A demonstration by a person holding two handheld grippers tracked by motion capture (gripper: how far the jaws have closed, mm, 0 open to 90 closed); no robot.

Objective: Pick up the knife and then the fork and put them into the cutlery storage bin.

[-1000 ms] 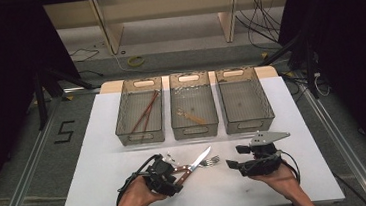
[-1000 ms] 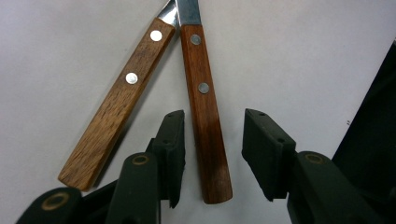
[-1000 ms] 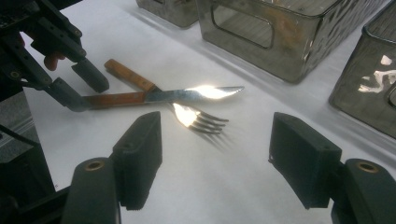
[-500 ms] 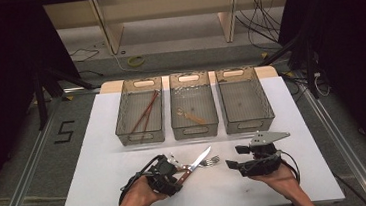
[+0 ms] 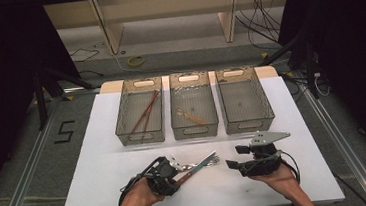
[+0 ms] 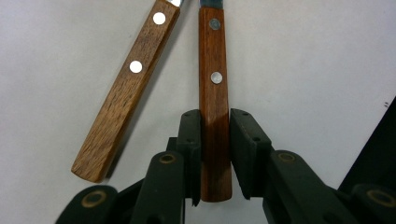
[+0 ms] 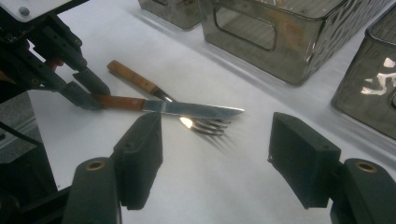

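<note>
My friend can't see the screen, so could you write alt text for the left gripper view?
The left gripper has its two black jaws against the sides of a knife's reddish wooden handle, having just been closing on it, on a white table. To its left lies a fork with a lighter, two-riveted wooden handle, angled away.

Three clear bins (image 5: 245, 97) stand in a row; chopsticks (image 5: 144, 112) in the left; a wooden utensil (image 5: 192, 116) in the middle.
</note>
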